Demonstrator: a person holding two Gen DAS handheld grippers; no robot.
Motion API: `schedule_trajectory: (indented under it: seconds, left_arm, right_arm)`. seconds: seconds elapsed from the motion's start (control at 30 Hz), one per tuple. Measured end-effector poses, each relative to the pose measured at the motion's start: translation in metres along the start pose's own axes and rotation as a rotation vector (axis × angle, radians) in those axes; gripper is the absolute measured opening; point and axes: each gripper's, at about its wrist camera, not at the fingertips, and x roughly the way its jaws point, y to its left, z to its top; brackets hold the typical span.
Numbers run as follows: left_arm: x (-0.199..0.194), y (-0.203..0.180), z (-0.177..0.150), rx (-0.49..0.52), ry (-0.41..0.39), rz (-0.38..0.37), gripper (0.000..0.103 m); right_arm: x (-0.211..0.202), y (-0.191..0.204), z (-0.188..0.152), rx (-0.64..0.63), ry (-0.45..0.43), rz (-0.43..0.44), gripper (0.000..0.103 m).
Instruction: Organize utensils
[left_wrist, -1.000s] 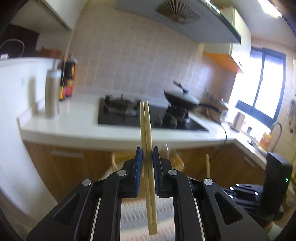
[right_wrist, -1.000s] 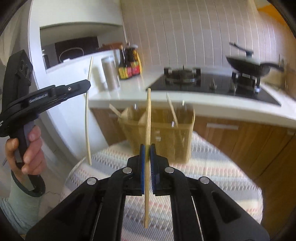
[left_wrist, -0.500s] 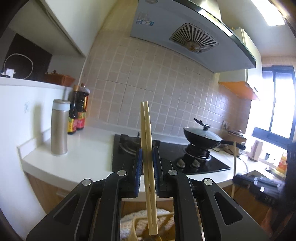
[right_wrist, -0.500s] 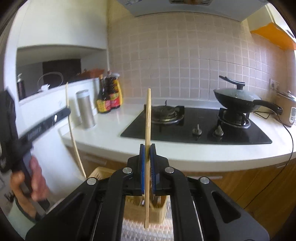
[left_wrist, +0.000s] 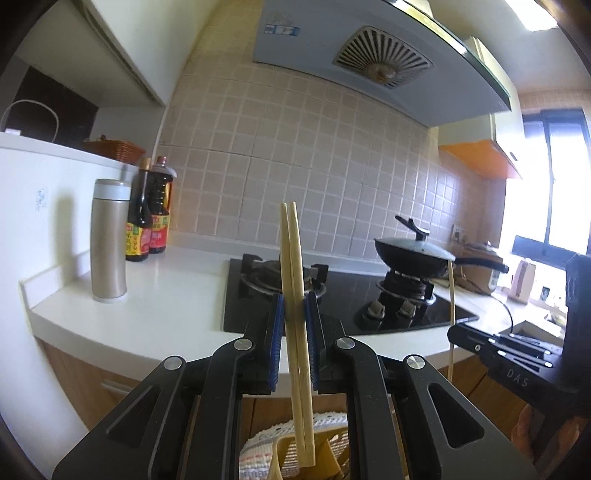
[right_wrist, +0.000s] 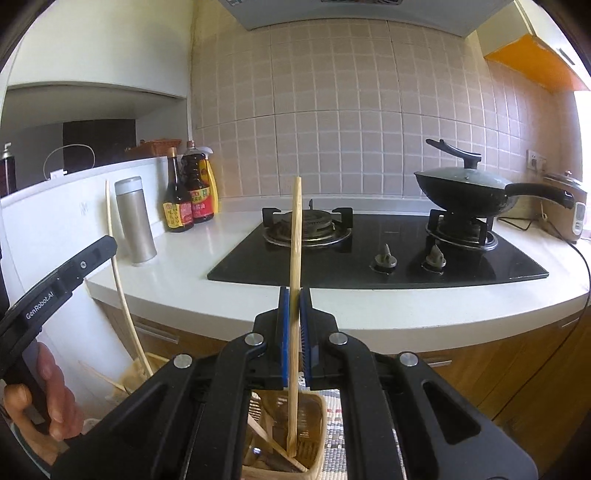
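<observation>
Here the pair of chopsticks (left_wrist: 295, 295) stands upright, pinched mid-length in the left gripper (left_wrist: 294, 314) above the basket (left_wrist: 284, 458); the right gripper (right_wrist: 294, 325) likewise clamps a single chopstick (right_wrist: 295, 258). Light, stiff, smooth sticks probably pivot, so grip near the middle.

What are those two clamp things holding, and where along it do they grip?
The left tool pinches a pair of chopsticks around mid-length. The right tool pinches chopsticks seen edge-on, also around mid-length; their count cannot be told.
</observation>
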Motion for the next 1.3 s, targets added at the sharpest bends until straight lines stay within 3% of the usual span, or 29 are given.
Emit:
schedule_trajectory:
  seconds: [0.13,0.17,0.27,0.33,0.37,0.47,0.57,0.77,1.03,1.1,1.2,1.3]
  left_arm:
    - [-0.006,-0.004,-0.008,0.027,-0.003,-0.009,0.011]
    - [-0.01,-0.005,-0.009,0.025,0.001,-0.016,0.015]
    - [-0.025,-0.005,-0.01,0.02,0.011,-0.042,0.036]
    - [-0.044,-0.005,-0.01,0.017,0.017,-0.063,0.045]
    - [-0.053,-0.004,-0.011,0.012,0.022,-0.08,0.053]
    - [-0.093,-0.002,-0.021,-0.018,0.035,-0.115,0.074]
    - [-0.125,-0.006,-0.033,-0.028,0.05,-0.138,0.079]
    - [-0.171,-0.016,-0.061,-0.032,0.082,-0.112,0.084]
    - [-0.195,-0.021,-0.096,-0.032,0.075,-0.003,0.09]
    - [-0.193,-0.025,-0.109,-0.01,0.063,0.083,0.091]
    - [-0.188,-0.033,-0.129,0.022,0.008,0.219,0.092]
    - [-0.177,-0.039,-0.143,0.044,0.016,0.268,0.092]
  right_arm:
    - [-0.01,0.002,-0.012,-0.011,0.0,0.019,0.004]
    - [-0.015,0.003,-0.014,-0.018,0.01,0.025,0.004]
    - [-0.033,0.006,-0.021,-0.029,0.025,0.039,0.012]
    - [-0.049,0.006,-0.024,-0.026,0.023,0.032,0.037]
    - [-0.061,0.005,-0.027,-0.017,0.011,0.026,0.042]
    - [-0.094,0.003,-0.037,0.009,-0.002,0.03,0.046]
    - [-0.126,0.002,-0.053,0.039,-0.001,0.033,0.049]
    - [-0.162,0.008,-0.082,0.044,-0.01,0.003,0.059]
    - [-0.174,0.017,-0.127,0.035,-0.014,-0.036,0.077]
    - [-0.173,0.017,-0.14,0.044,-0.026,-0.069,0.08]
    - [-0.174,0.019,-0.16,0.037,-0.085,-0.1,0.096]
    - [-0.17,0.019,-0.171,0.043,-0.096,-0.139,0.096]
